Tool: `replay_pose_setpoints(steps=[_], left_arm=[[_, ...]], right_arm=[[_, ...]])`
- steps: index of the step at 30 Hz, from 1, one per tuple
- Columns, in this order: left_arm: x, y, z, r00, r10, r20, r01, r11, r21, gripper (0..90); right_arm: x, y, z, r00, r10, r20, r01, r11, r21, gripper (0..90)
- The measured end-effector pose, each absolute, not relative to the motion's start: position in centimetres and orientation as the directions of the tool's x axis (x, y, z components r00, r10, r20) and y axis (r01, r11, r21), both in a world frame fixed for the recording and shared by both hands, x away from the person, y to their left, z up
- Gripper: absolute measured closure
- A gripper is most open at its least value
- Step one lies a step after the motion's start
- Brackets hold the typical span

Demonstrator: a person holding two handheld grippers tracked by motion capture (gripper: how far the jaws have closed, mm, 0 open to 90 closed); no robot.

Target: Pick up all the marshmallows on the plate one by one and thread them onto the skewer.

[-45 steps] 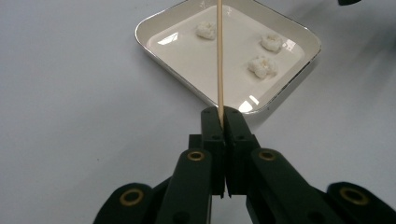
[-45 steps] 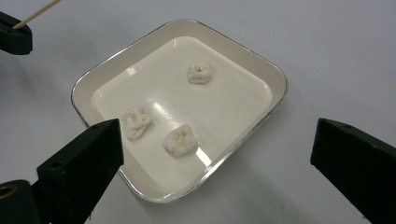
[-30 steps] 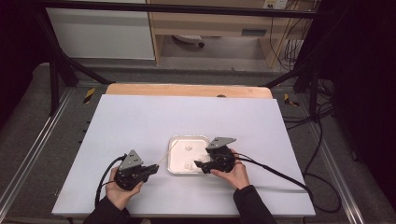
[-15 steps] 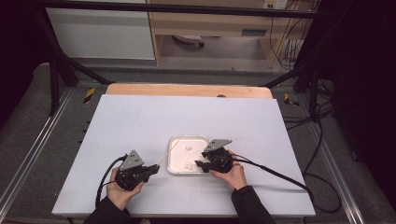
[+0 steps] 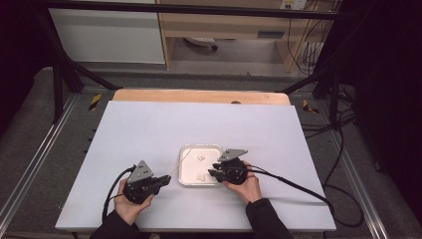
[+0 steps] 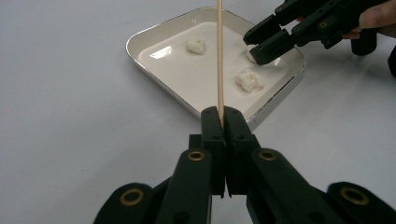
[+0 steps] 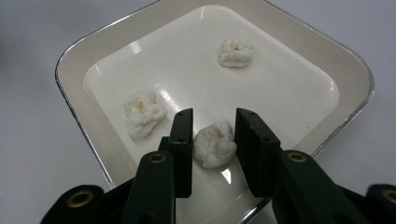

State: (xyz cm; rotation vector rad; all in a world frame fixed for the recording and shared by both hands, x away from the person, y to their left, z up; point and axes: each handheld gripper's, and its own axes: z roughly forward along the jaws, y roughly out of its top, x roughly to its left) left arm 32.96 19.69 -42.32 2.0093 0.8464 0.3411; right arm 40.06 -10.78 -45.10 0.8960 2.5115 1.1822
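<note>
Popcorn pieces lie in a shallow white tray [image 5: 185, 152] that sits on the white desk [image 5: 149, 129], nearer its front edge than its far edge, about midway between its side edges. In the high view the left tool [image 5: 164, 179] rests near the tray's front left corner, with a thin wooden skewer [image 5: 180, 160] slanting from it across the tray. The right tool [image 5: 215, 172] reaches over the tray's right rim.

In the left gripper view the left tool [image 6: 223, 113] is pressed together, pinching the skewer [image 6: 219, 56], which rises over the tray [image 6: 140, 39].

In the right gripper view the right tool [image 7: 214, 137] has just been closing around one popcorn piece [image 7: 215, 144]; whether the pads touch it I cannot tell. A second piece [image 7: 142, 112] lies just beside, and a third piece [image 7: 236, 52] sits farther off.
</note>
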Motion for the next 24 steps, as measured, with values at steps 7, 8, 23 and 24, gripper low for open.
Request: replay_pose_setpoints(steps=[7,8,23,24], left_arm=[[32.8,19.5,-42.3,0.731,0.677,-0.085,0.423,-0.352,0.835,88.3],[32.8,19.5,-42.3,0.733,0.675,-0.084,0.420,-0.352,0.837,88.3],[32.5,18.8,-42.3,0.738,0.671,-0.077,0.379,-0.317,0.869,88.2],[32.4,18.7,-42.3,0.738,0.670,-0.077,0.377,-0.315,0.871,88.3]], right_arm=[[39.8,-11.5,-43.2,-0.790,0.604,0.106,0.432,0.424,0.796,69.7],[39.8,-11.7,-42.8,-0.789,0.602,0.120,0.434,0.409,0.803,69.7],[39.9,-13.6,-38.2,-0.776,0.527,0.347,0.476,0.128,0.870,70.0],[40.1,-13.8,-37.8,-0.770,0.515,0.377,0.485,0.088,0.870,69.9]])
